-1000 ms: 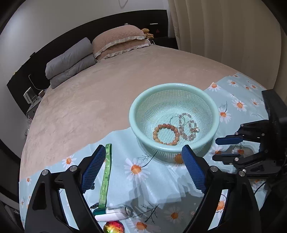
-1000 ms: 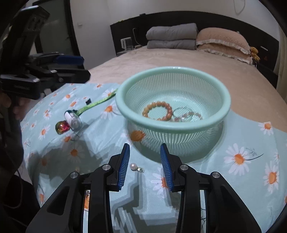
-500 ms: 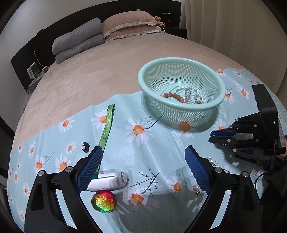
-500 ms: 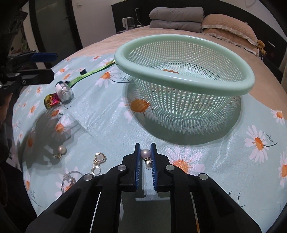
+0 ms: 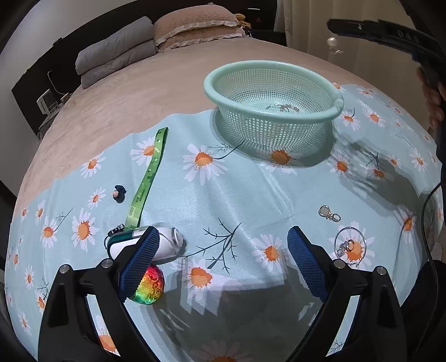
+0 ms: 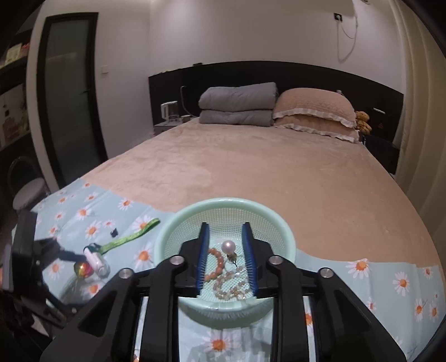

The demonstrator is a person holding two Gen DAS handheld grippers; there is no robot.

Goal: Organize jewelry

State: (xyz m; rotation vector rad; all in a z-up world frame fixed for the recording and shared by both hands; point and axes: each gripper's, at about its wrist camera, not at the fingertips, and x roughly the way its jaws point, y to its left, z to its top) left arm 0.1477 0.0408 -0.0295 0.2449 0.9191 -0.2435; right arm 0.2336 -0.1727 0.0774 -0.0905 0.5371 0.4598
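Currently, status by item:

Right gripper (image 6: 227, 252): poised above the mint-green basket (image 6: 167, 236); its jaws have just been opening and now stand apart, released.

Pearl earring (image 6: 228, 247): free between the blue pads, touching neither. In the left wrist view it shows in mid-air (image 5: 333, 44) at 1 o'clock from the basket (image 5: 331, 110), just below the right gripper's finger (image 5: 356, 26).

Basket contents: an orange bead bracelet (image 6: 216, 263) at 7 o'clock from the pearl, and a pale bead strand (image 6: 231, 289) at 6 o'clock.

Left gripper (image 5: 223, 261): jaws wide, nothing between them, low over the daisy-print cloth (image 5: 251, 189).

Left finger (image 5: 139, 264): overlaps a white bottle (image 5: 164, 247) and a rainbow-coloured ball (image 5: 150, 288) in the picture; contact cannot be told.

Green strap (image 5: 147, 178): runs toward 12 o'clock from the bottle.

Small dark charm (image 5: 119, 193): at 9 o'clock from the strap, apart from it.

Remaining jewelry on the cloth: a small ring pair (image 5: 329, 213) at 1 o'clock from the left gripper's right finger (image 5: 306, 264), and a clear bangle (image 5: 338, 236) enclosing small silver pieces (image 5: 345, 246) at 3 o'clock from it.
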